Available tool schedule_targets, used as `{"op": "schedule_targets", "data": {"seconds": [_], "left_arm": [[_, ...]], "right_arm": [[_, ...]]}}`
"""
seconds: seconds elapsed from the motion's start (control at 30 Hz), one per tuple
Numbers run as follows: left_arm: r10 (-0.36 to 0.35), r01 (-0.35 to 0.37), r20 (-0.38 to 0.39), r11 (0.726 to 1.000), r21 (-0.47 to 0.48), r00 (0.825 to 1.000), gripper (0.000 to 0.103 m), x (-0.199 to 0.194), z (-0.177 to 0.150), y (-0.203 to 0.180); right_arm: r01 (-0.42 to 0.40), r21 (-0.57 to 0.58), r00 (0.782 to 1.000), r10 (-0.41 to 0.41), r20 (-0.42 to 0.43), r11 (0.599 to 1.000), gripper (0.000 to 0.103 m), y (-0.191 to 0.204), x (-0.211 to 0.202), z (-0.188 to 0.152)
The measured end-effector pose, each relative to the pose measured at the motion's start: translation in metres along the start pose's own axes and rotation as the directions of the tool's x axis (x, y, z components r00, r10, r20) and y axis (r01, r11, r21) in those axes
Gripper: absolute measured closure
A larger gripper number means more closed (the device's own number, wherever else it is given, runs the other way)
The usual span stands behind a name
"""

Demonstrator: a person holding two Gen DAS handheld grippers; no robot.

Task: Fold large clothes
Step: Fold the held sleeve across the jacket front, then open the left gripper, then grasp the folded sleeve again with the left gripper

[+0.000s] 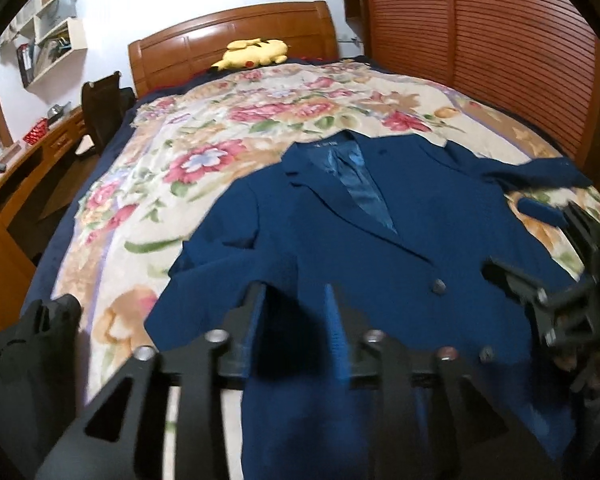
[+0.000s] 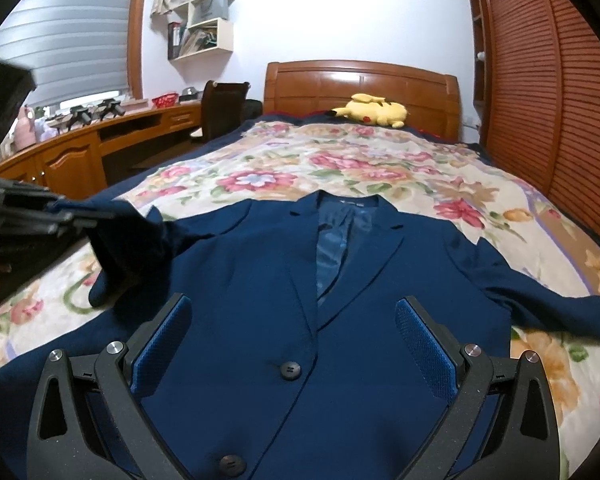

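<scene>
A navy blazer (image 2: 260,280) lies face up, buttoned, on the flowered bed (image 2: 380,168). My right gripper (image 2: 294,344) hovers spread above its front; my left gripper (image 1: 296,320), partly parted, pinches nothing. One sleeve looks crossed inward; most folding remains.

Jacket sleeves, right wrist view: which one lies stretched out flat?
The sleeve at picture right, spread across the floral bedspread; the left-side sleeve is bunched up and raised.
</scene>
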State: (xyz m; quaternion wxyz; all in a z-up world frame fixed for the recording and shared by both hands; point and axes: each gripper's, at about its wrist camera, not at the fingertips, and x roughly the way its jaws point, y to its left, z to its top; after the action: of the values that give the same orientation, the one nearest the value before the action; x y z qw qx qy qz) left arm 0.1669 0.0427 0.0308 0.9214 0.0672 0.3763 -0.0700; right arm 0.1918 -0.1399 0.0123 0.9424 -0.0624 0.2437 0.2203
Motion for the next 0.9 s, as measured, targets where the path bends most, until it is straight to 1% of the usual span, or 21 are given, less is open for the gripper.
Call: {"op": "schedule_targets", "data": {"seconds": [0.07,0.13,0.17,0.3,0.43,0.67,0.9], "left_arm": [[-0.003,0.003,0.004,1.000,-0.004,1.000,0.057,-0.005,-0.009,0.002],[-0.002,0.002,0.013,1.000,-0.015,1.000,0.051,-0.011,-0.017,0.007],[-0.004,0.005,0.015,1.000,-0.030,1.000,0.049,-0.013,-0.021,0.013],[0.023,-0.022,0.007,0.997,-0.078,1.000,0.048,-0.009,-0.031,0.035],[0.035,-0.037,-0.018,0.991,-0.126,0.999,0.048,0.008,-0.039,0.058],[0.071,-0.090,-0.097,0.973,-0.210,0.993,0.048,0.045,-0.054,0.092],[0.069,-0.113,-0.167,0.956,-0.270,0.984,0.048,0.075,-0.065,0.114]], "right_arm": [[-0.003,0.002,1.000,0.003,0.002,1.000,0.000,0.001,-0.001,0.000],[-0.007,0.003,1.000,0.007,0.002,1.000,0.000,0.002,-0.002,0.000],[-0.010,0.002,1.000,0.010,0.002,1.000,0.000,0.002,-0.001,0.000],[-0.018,0.005,1.000,0.018,-0.004,1.000,0.000,0.003,-0.001,-0.001],[-0.017,-0.003,1.000,0.017,-0.010,1.000,0.000,0.007,-0.001,-0.002],[-0.024,-0.022,1.000,0.024,-0.011,0.999,0.000,0.014,-0.002,-0.003],[-0.032,-0.027,0.999,0.031,-0.019,0.999,0.000,0.016,0.002,-0.004]]}}
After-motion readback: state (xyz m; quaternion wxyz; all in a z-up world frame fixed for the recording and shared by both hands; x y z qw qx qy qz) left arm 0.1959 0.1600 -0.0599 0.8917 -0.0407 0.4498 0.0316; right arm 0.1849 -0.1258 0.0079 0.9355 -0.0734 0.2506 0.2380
